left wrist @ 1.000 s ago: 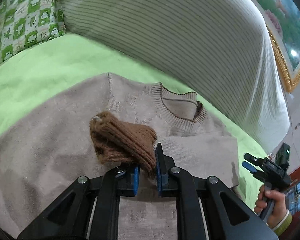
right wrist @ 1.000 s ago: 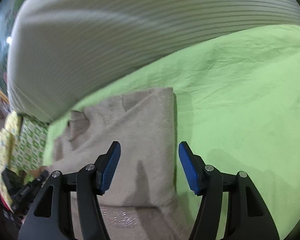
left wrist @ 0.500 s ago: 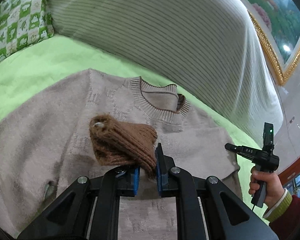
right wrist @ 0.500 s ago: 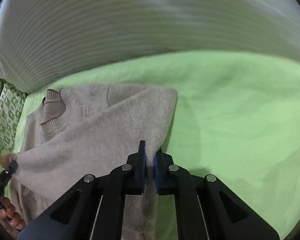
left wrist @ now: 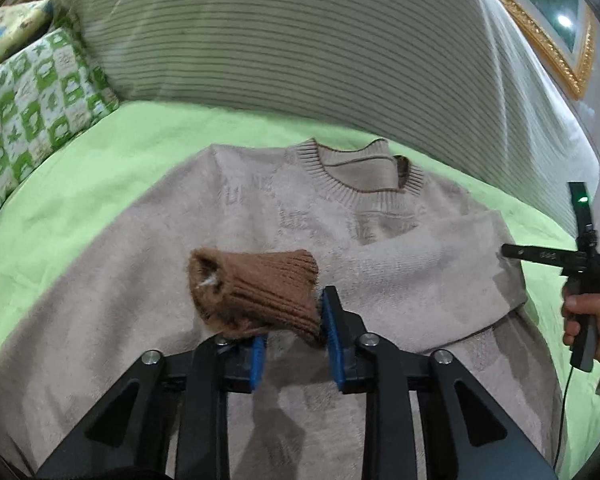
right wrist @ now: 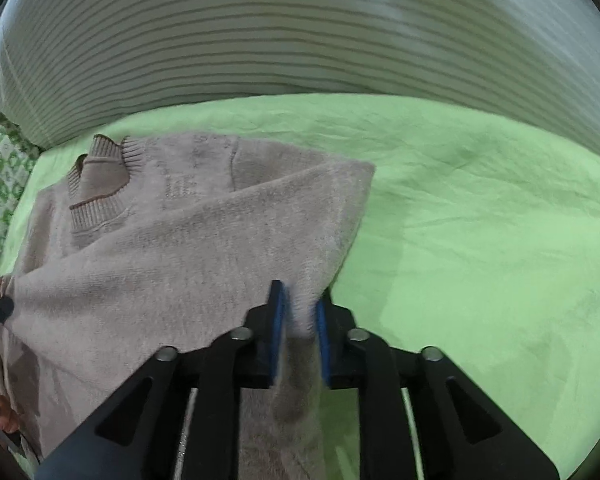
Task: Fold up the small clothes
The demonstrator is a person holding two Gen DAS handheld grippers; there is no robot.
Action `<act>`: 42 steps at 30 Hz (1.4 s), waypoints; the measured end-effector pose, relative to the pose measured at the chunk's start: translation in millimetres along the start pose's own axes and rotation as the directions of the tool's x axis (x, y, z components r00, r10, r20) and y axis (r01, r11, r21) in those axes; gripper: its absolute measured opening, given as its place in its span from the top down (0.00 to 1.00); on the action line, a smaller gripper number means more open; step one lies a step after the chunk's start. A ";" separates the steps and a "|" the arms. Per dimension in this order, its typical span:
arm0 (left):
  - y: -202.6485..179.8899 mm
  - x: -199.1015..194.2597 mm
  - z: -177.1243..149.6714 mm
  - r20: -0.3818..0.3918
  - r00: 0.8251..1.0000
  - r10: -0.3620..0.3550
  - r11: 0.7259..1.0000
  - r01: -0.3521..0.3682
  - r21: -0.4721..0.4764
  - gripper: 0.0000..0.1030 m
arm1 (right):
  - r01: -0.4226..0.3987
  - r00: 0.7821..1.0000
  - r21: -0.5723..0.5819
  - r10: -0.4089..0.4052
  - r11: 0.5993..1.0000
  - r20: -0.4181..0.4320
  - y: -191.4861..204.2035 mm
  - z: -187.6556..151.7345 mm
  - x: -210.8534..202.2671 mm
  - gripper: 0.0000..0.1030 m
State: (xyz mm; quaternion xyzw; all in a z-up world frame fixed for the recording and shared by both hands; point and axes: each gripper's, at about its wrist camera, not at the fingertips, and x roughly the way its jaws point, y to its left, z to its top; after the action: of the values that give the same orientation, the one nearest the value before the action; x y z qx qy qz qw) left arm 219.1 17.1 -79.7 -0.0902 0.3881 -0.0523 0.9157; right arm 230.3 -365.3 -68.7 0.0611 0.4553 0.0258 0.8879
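Beige fuzzy knit sweater [left wrist: 260, 216] lies flat on the green bed sheet [right wrist: 480, 220], collar away from both grippers. Left gripper [left wrist: 294, 340] fingers part-open, brown ribbed cuff [left wrist: 256, 292] loose between them, sleeve's long axis crosswise. Right gripper [right wrist: 298, 320] fingers slightly parted around the folded right edge.

Two close wrist views along the jaws from opposite sides, both over one sweater [left wrist: 260, 216] [right wrist: 160, 240] on the bed.
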 end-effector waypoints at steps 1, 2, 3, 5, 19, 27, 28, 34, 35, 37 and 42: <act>3.1 -2.3 0.1 -0.007 1.000 -0.001 1.000 0.000 -0.020 0.61 | -0.005 1.000 0.015 0.005 1.000 0.021 5.5 -3.5 -7.2 0.75; 5.9 -4.9 0.2 -0.013 1.000 -0.010 0.999 0.009 -0.045 0.48 | -0.001 0.999 0.028 0.000 1.000 0.046 5.8 -5.3 -17.0 0.68; 9.2 -9.7 0.4 -0.013 1.000 -0.022 0.997 0.021 -0.072 0.44 | -0.005 0.998 0.034 0.003 0.999 0.066 7.5 -7.8 -24.3 0.63; 18.4 -25.1 -3.7 -0.008 0.997 -0.072 0.984 0.070 -0.164 0.28 | -0.061 0.994 0.040 0.057 0.997 0.098 11.9 -11.1 -37.6 0.61; 40.7 28.1 2.0 -0.048 0.977 -0.206 0.783 0.136 -0.607 0.63 | -0.268 0.962 -0.045 0.270 0.962 0.038 119.7 -15.9 -21.4 0.61; 24.6 -13.3 7.8 0.070 0.975 -0.209 0.902 0.220 -0.371 0.84 | -0.267 0.963 -0.020 0.268 0.963 0.025 120.7 -18.0 -12.2 0.61; 29.5 -10.5 -1.2 0.036 0.980 -0.195 0.902 0.193 -0.387 0.77 | -0.280 0.960 -0.012 0.280 0.960 0.017 120.6 -19.0 -10.8 0.61; 64.7 -23.8 -51.7 -0.033 0.979 -0.202 0.846 0.158 -0.510 0.54 | -0.426 0.904 -0.089 0.426 0.900 -0.018 156.3 -25.8 -14.6 0.61; 65.9 -26.3 -53.7 -0.033 0.976 -0.214 0.840 0.167 -0.516 0.52 | -0.454 0.890 -0.122 0.454 0.882 -0.035 168.2 -27.8 -14.8 0.61; 65.5 -26.5 -52.0 -0.036 0.975 -0.221 0.840 0.171 -0.514 0.52 | -0.498 0.867 -0.207 0.489 0.842 -0.095 197.6 -34.4 -13.2 0.61; 82.1 -23.6 -31.3 -0.008 0.970 -0.243 0.804 0.196 -0.561 0.42 | -0.450 0.888 -0.485 0.433 0.750 -0.154 264.4 -63.7 -12.2 0.61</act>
State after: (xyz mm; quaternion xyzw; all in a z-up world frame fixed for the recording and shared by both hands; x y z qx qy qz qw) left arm 182.2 97.5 -101.4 -0.3947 0.4095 -0.0462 0.8212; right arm 174.1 -99.0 -60.8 -0.0698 0.4187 0.3545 0.8331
